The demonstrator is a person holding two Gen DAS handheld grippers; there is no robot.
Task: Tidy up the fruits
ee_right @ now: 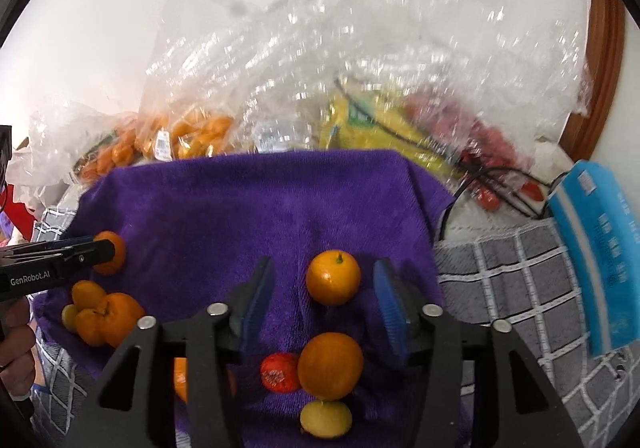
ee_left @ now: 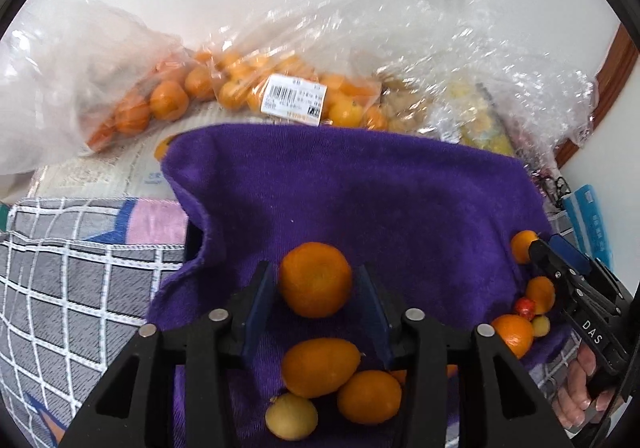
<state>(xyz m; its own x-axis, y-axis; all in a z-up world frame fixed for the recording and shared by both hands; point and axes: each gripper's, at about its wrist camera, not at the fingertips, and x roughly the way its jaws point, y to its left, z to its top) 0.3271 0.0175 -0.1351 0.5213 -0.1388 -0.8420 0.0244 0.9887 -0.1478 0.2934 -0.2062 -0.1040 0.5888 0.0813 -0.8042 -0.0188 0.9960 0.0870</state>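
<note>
1. Nearest to us, both of our grippers tilt steeply down over the purple towel [ee_left: 360, 200], which lies across a grey checked blanket [ee_left: 72, 280].
2. Our left gripper [ee_left: 316, 302] holds its blue pads [ee_left: 260, 304] spread on either side of a large orange [ee_left: 315, 279]. The left pad sits right at the fruit's edge, while a thin gap shows on the right, so we read no pinch; the orange rests on the towel.
3. Below that gripper, closer to the camera, lie two more oranges and a small yellow fruit [ee_left: 291, 416], touching one another in a cluster.
4. Our right gripper [ee_right: 324, 306] stands with its fingers clearly apart around a small orange with a stem [ee_right: 333, 278]. Towel shows on both sides of the fruit, so nothing is gripped.
5. Under the right gripper sit another orange [ee_right: 330, 365], a red fruit [ee_right: 279, 372] touching it, and a yellow fruit [ee_right: 326, 418] just beneath.
6. In the left wrist view, a hand [ee_left: 580, 388] wraps the right gripper's handle at the lower right edge. In the right wrist view, our other hand [ee_right: 14, 332] grasps the left tool at the left edge.
7. Farther off, beyond the towel, clear plastic bags [ee_left: 420, 28] are heaped against the white wall; one holds many small oranges with a barcode label [ee_left: 294, 99], another holds red fruits [ee_right: 492, 152].
8. A blue packet [ee_right: 596, 260] lies at the far right on the blanket.
</note>
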